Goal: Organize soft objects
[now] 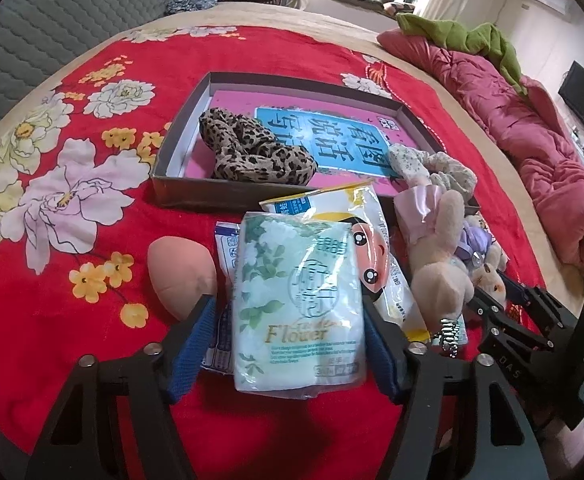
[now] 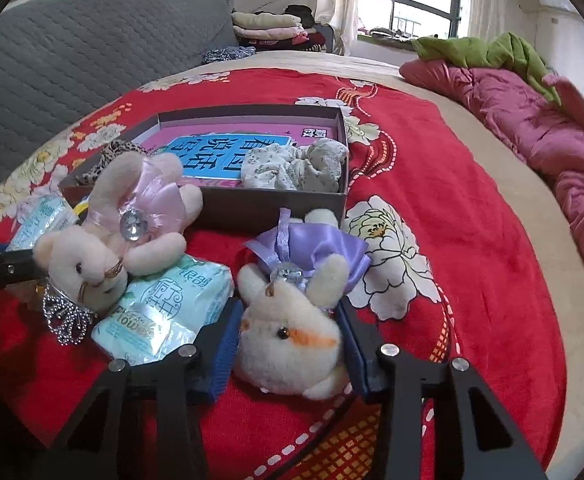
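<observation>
The left tool is clamped on a pale green tissue pack, its blue pads pressing both sides, just in front of the shallow cardboard box on the red floral bedspread. The right tool grips a plush bunny in a purple dress near the box's front wall, beside a second bunny in pink. Inside the box lie a leopard scrunchie and a floral scrunchie.

Hidden from you:
- leopard scrunchie: mostly behind the pink-bow rabbit in the right wrist view.
- blue-edged packet: largely under the Flower tissue pack.
- purple-bow rabbit: mostly screened in the left wrist view.
- book: title partly covered.
</observation>
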